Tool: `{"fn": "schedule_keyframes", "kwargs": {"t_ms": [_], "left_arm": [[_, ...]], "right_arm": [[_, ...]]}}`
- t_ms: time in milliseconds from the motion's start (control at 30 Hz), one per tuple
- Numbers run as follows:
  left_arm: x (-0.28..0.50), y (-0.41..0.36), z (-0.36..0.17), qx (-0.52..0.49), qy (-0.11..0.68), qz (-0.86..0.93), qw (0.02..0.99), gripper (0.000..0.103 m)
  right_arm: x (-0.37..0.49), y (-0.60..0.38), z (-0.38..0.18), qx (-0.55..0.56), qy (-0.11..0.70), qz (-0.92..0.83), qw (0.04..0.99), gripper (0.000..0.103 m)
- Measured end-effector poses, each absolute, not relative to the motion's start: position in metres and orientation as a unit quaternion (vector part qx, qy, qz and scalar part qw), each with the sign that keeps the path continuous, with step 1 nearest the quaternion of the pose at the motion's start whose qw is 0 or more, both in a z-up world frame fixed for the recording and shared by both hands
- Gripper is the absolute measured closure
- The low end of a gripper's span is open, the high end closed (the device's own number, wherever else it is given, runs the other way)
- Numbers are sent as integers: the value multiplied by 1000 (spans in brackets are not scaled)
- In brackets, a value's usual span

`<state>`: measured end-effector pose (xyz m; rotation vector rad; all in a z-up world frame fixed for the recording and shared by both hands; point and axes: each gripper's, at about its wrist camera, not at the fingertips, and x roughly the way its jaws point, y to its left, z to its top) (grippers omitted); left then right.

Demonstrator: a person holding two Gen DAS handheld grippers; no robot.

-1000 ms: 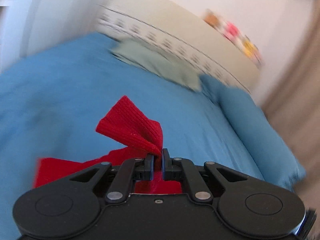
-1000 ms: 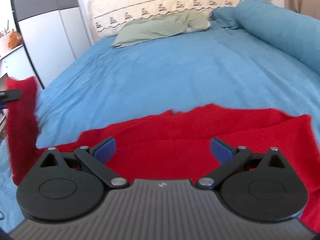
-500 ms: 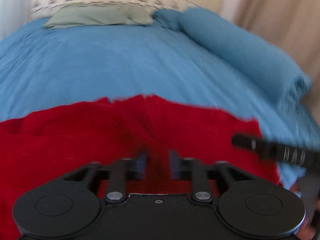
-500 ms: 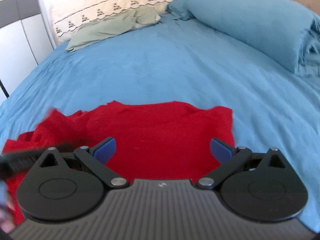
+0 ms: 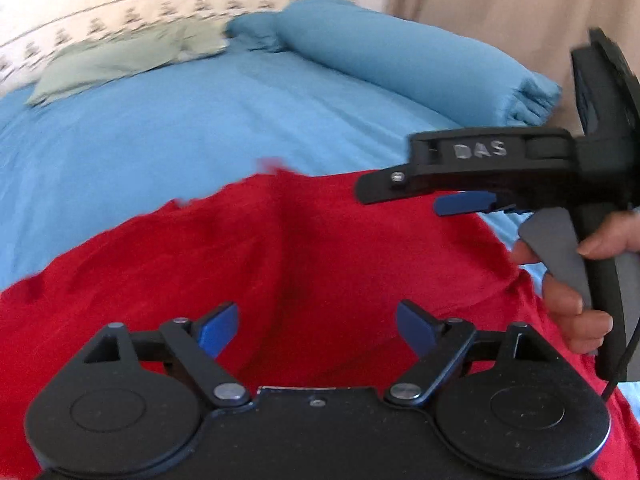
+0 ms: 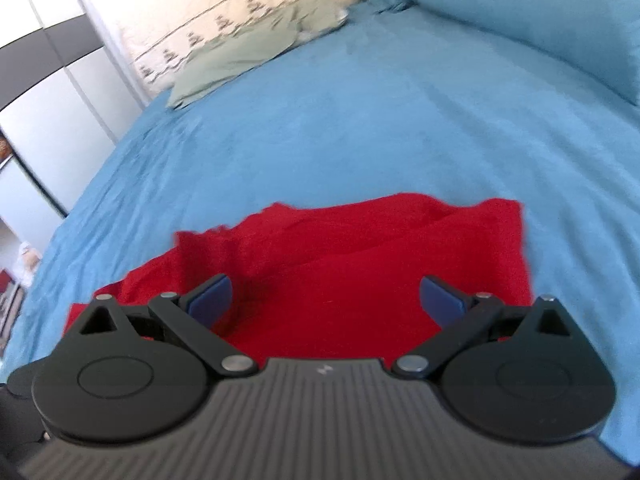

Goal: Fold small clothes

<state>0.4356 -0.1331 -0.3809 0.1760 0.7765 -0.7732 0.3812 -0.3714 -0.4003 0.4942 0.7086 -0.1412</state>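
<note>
I hover both grippers, left and right, jaws spread and empty, over the red cloth on the bed, free to pick a fresh edge.

Blue-sheeted bed, cream quilted headboard, beige curtain, white wardrobe.

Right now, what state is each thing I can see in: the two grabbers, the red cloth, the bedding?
Left gripper: open, holding nothing, over the cloth.
Right gripper: open, holding nothing, over the cloth.
Red cloth: lying on the bed, partly folded, rumpled along its far edge.
Bed: covered by a blue sheet, lightly creased.
Blue blanket: rolled up along the bed's right side.
Green pillow: lying at the headboard.
</note>
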Motion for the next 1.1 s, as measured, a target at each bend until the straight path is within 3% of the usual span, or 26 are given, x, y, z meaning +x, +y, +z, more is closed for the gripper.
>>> {"fn": "schedule_keyframes", "kwargs": {"t_ms": [167,267,367,567,700,800,1000,1100], "left_arm": [[435,-91,-378,80,401,-299,862,12],[433,-69,-384,77,427,-260,863,12],[430,-55,-393,75,441,-230,864,12],[425,-38,-405,72,455,-204,864,12],[417,-39,-407,74,455,-202,864,12],[418,-38,-406,74,456,-200,864,12],[416,-32,-407,49,464,-187,864,12],[415,-31,-407,44,467,-181,864,12]], "right_arm": [[395,-345,-409,254,372,-24,892,0],[399,-332,-419,264,388,-31,883,12],[390,-327,-423,268,383,-66,882,17],[375,-321,-432,259,379,-123,880,18],[378,-317,-432,253,370,-112,887,37],[385,-319,-434,262,361,-111,888,46],[398,-324,-440,293,355,-153,875,49],[394,-315,-436,255,360,-187,877,48]]}}
